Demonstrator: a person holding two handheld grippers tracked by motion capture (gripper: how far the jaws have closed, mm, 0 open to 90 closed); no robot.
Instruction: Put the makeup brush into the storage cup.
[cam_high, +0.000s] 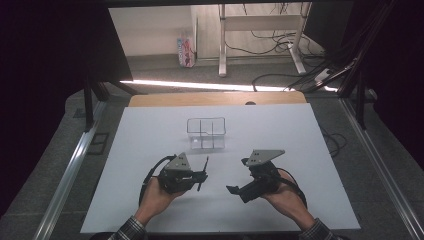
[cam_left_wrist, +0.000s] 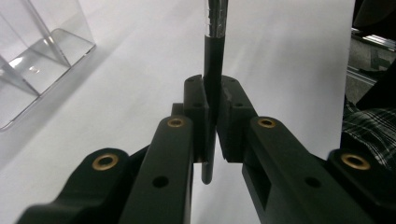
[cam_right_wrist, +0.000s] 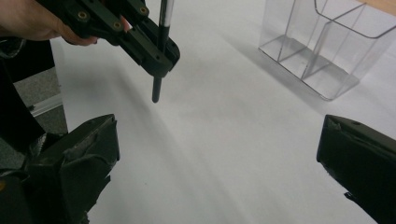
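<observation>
A black pen with a silver section (cam_left_wrist: 214, 65) stands roughly upright between the pads of my left gripper (cam_left_wrist: 213, 100), which is shut on it. In the high view that gripper (cam_high: 201, 176) is held left of centre above the white sheet, the pen (cam_high: 205, 167) crossing its tips. The right gripper view shows the same pen (cam_right_wrist: 157, 86) hanging just above the sheet. My right gripper (cam_high: 238, 176) is open, with nothing between its wide-set jaws (cam_right_wrist: 219, 154). A clear plastic organizer (cam_high: 206, 133) with several compartments stands beyond both grippers and looks empty.
A white sheet (cam_high: 150, 145) covers the wooden table. Metal frame rails (cam_high: 75, 160) run along both sides, and dark curtains hang to the left and right. Cables and desk legs (cam_high: 222, 45) lie on the floor beyond the table's far edge.
</observation>
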